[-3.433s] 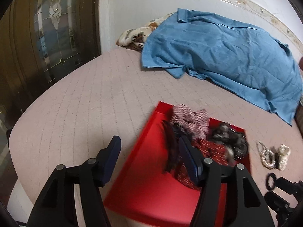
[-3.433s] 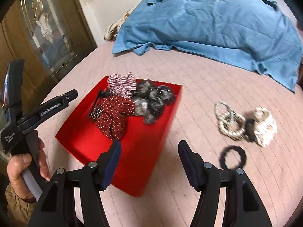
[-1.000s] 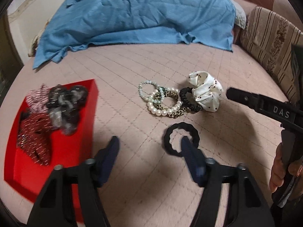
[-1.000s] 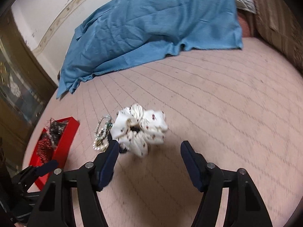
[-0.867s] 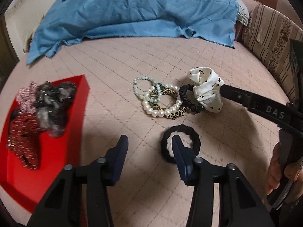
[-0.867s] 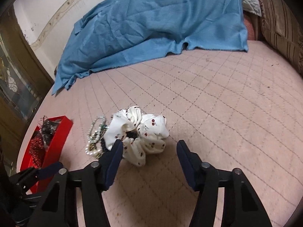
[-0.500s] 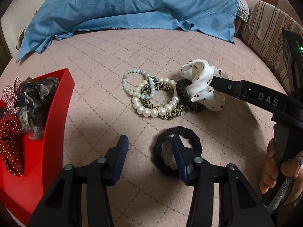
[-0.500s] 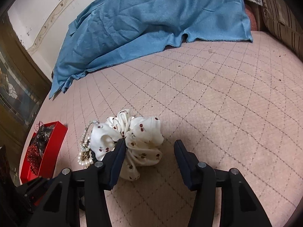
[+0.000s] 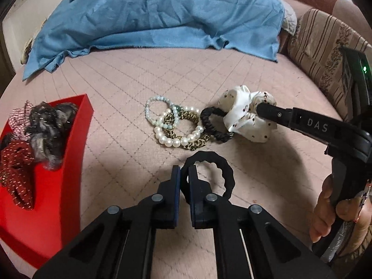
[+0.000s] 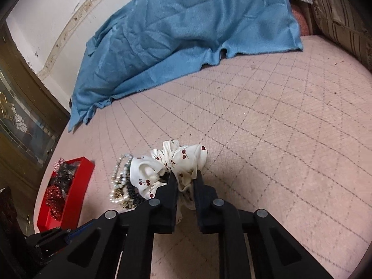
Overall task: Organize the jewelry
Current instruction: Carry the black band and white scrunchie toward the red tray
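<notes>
Red tray (image 9: 69, 176): left edge of the left wrist view, on the pink quilted bed (image 9: 121, 86); holds dark red, grey and checked scrunchies (image 9: 34, 127).
Left gripper (image 9: 184, 174): lower centre; jaws narrowed onto the near rim of the black ring hair tie (image 9: 223, 169).
Bracelets (image 9: 172, 125): centre of frame, a touching cluster of pearl, pale bead and leopard-print loops, beside a thin black hair tie (image 9: 212, 125).
White cherry-print scrunchie (image 10: 167, 165): right of the cluster.
Right gripper (image 10: 184, 177): jaws pinched on that scrunchie's fabric.
Blue blanket (image 9: 162, 11): top of frame.
</notes>
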Available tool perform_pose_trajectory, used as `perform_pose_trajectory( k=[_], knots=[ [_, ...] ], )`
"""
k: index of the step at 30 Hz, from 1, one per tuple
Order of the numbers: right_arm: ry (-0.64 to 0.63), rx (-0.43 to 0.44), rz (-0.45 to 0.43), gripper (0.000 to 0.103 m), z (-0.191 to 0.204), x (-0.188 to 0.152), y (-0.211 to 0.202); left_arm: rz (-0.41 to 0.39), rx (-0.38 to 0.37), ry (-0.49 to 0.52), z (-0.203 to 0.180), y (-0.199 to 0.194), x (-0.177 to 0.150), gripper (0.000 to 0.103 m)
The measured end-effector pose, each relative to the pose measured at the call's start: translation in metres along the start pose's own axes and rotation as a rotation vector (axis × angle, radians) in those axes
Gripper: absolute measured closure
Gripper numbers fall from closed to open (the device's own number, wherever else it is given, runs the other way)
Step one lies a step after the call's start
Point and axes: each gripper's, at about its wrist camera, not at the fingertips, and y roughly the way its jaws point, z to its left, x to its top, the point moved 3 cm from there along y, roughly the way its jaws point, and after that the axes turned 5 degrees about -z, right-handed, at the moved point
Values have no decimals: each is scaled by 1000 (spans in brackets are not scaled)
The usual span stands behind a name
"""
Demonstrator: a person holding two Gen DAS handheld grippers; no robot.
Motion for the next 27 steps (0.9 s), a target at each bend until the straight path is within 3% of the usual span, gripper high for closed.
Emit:
perform_pose_trajectory(
  k=[7, 16, 27],
  knots=[
    [7, 11, -49, 89, 10, -9, -41, -52, -30, -28, 4, -47, -1, 96],
    [8, 16, -64, 89, 22, -29, -83, -112, 3, -52, 24, -99, -13, 96],
    [-65, 40, -49, 89, 66, -47, -109, -183, 141, -136, 93, -159, -32, 96]
  ],
)
